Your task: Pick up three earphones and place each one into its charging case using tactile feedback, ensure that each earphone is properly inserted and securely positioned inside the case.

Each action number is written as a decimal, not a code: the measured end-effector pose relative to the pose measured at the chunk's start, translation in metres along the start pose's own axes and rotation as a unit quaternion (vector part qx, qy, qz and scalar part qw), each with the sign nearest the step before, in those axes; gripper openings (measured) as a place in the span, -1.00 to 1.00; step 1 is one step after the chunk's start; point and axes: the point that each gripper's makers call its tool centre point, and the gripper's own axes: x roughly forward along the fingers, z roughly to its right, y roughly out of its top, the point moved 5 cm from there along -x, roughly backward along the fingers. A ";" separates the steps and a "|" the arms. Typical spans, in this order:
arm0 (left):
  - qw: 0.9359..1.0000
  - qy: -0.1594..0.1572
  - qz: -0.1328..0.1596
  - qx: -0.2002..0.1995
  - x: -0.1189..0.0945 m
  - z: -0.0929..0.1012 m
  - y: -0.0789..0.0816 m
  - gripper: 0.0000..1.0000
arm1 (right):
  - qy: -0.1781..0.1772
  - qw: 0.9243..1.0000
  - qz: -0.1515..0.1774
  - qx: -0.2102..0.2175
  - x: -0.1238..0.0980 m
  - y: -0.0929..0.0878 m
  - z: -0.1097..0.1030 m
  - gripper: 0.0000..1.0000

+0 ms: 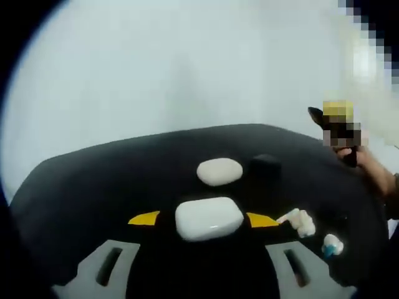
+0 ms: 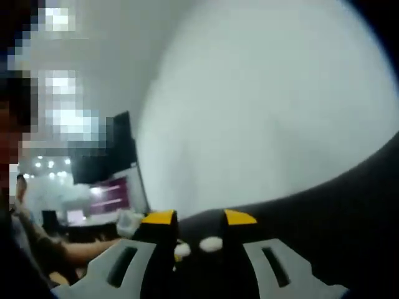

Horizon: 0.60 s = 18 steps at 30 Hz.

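Straddling white case (image 1: 209,218), left tongs (image 1: 202,219) wide.

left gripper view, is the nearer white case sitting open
No, the rounded white plastic case between the left tool's yellow tips lies closed on the black mat.

Two closed white cases lie on the black worktop (image 1: 93,174): a rounded-rectangle case (image 1: 208,218) and, at its 12 o'clock, an oval case (image 1: 219,171). Loose white earphones (image 1: 299,221) rest at its 3 o'clock.
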 end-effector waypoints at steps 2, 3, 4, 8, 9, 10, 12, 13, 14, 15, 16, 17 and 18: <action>1.000 -0.002 -0.001 -0.005 0.000 -0.001 0.000 -0.04 | 0.000 1.000 0.003 -0.001 0.000 0.001 0.000 -0.40; 1.000 -0.003 -0.001 -0.004 0.000 -0.001 0.001 -0.06 | -0.001 1.000 0.004 0.000 0.000 0.002 0.001 -0.40; 1.000 -0.004 -0.002 -0.004 0.002 0.001 0.001 -0.11 | -0.002 1.000 0.003 0.000 0.000 0.001 0.002 -0.40; 1.000 -0.011 -0.004 -0.002 0.003 0.004 0.000 -0.18 | -0.009 1.000 -0.005 0.004 0.002 -0.003 0.006 -0.40; 1.000 -0.013 -0.005 -0.005 0.002 0.004 0.000 -0.19 | -0.010 1.000 -0.008 0.004 0.003 -0.004 0.007 -0.40; 1.000 -0.015 -0.007 -0.004 0.002 0.003 0.000 -0.19 | -0.009 1.000 -0.010 0.004 0.003 -0.005 0.007 -0.40; 0.999 -0.027 -0.013 -0.016 0.001 0.005 0.001 -0.19 | -0.008 1.000 -0.014 0.001 0.002 -0.007 0.004 -0.40; 0.999 -0.030 -0.011 -0.023 0.001 0.006 0.001 -0.19 | -0.008 1.000 -0.015 -0.001 0.002 -0.008 0.002 -0.40; 0.999 -0.030 -0.011 -0.023 0.001 0.005 0.001 -0.19 | -0.009 1.000 -0.016 -0.002 0.002 -0.008 0.002 -0.40; 0.999 -0.031 -0.011 -0.024 0.001 0.006 0.001 -0.20 | -0.009 1.000 -0.017 -0.004 0.001 -0.008 0.002 -0.40; 0.999 -0.032 -0.011 -0.026 0.001 0.006 0.001 -0.20 | -0.009 1.000 -0.017 -0.005 0.001 -0.008 0.002 -0.40; 0.999 -0.032 -0.011 -0.026 0.001 0.006 0.001 -0.20 | -0.009 1.000 -0.017 -0.004 0.002 -0.008 0.003 -0.40; 0.999 -0.032 -0.012 -0.026 0.000 0.006 0.002 -0.20 | -0.008 1.000 -0.016 -0.004 0.002 -0.007 0.003 -0.40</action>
